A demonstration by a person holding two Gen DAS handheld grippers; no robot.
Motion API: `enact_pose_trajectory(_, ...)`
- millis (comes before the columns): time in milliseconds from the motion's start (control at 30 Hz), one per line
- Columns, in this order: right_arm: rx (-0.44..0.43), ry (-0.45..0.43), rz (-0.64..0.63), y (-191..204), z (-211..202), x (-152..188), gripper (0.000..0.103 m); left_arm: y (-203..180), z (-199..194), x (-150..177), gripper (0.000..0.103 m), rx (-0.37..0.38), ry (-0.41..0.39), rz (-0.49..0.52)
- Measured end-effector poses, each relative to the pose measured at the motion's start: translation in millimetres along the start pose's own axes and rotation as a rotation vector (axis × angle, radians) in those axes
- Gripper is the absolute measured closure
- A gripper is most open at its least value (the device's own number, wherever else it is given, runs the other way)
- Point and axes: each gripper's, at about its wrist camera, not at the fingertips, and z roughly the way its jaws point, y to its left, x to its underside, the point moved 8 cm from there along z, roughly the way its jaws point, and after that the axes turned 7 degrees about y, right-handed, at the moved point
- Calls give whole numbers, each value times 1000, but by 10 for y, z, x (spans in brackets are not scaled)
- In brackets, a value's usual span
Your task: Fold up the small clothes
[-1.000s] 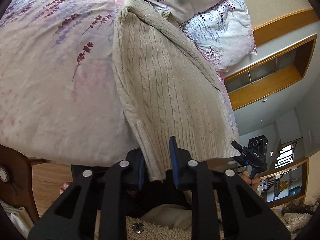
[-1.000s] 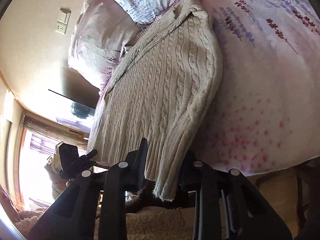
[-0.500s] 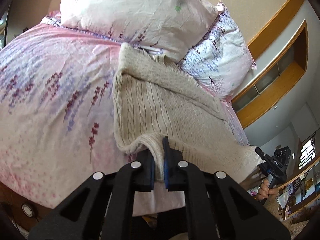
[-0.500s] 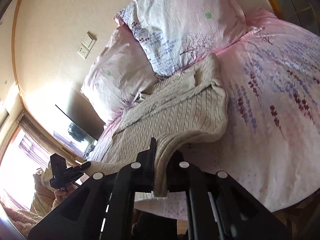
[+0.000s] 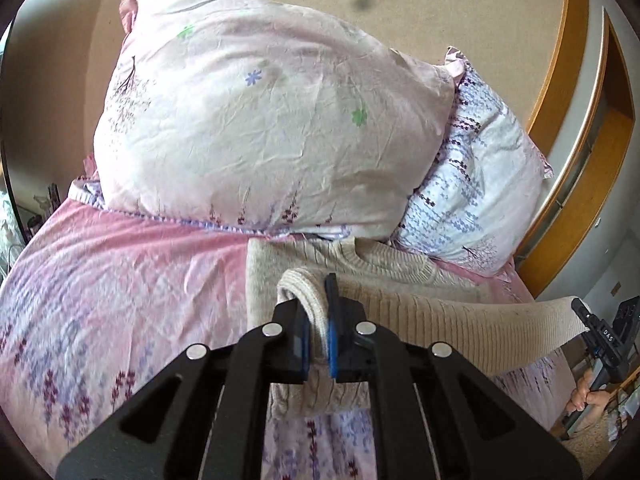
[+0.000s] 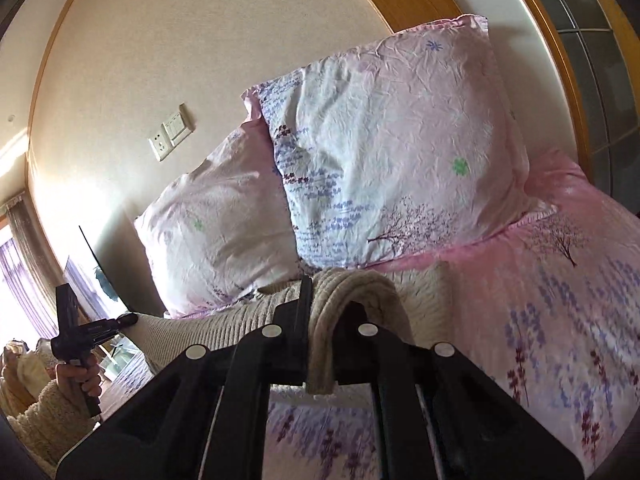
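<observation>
Both grippers, left gripper point(image 5: 318, 312) and right gripper point(image 6: 320, 316), now carry the pinched sweater point(image 5: 460, 320) hem forward toward the pillows point(image 5: 260, 120); keep corners level.

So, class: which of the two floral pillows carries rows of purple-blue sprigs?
The white-and-lilac pillow nearer the wooden frame; the pale pink pillow shows scattered flowers.
</observation>
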Motion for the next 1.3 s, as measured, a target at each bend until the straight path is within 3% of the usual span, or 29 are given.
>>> enact_pose_trajectory(200,77,21,53,-293,649,-169,95,53,688,-371,97,-37,30,-55)
enact_pose_trajectory(400,118,95,105,-555,1062,-120,95,208,1148,-309,97,-58,74,-91)
enact_pose_trajectory(567,142,120,94,-569,1204,-148,95,329,1339,-249,97,-53,96,-127)
enact_pose_trajectory(1033,208,231,243,-877,1611,-45,95,293,1722,-243,96,-84,148,-116)
enact_pose_trajectory(1133,209,274,308,-963,1746,-27,89,320,1807,-212,93,-99,181,-133)
enact_pose_trajectory(1200,211,306,349,-1011,1846,-10,69,338,1854,-207,92,-108,201,-151)
enact_pose_trajectory(1300,187,301,393,-1034,1909,-36,59,337,1862,-210,85,-85,220,-187)
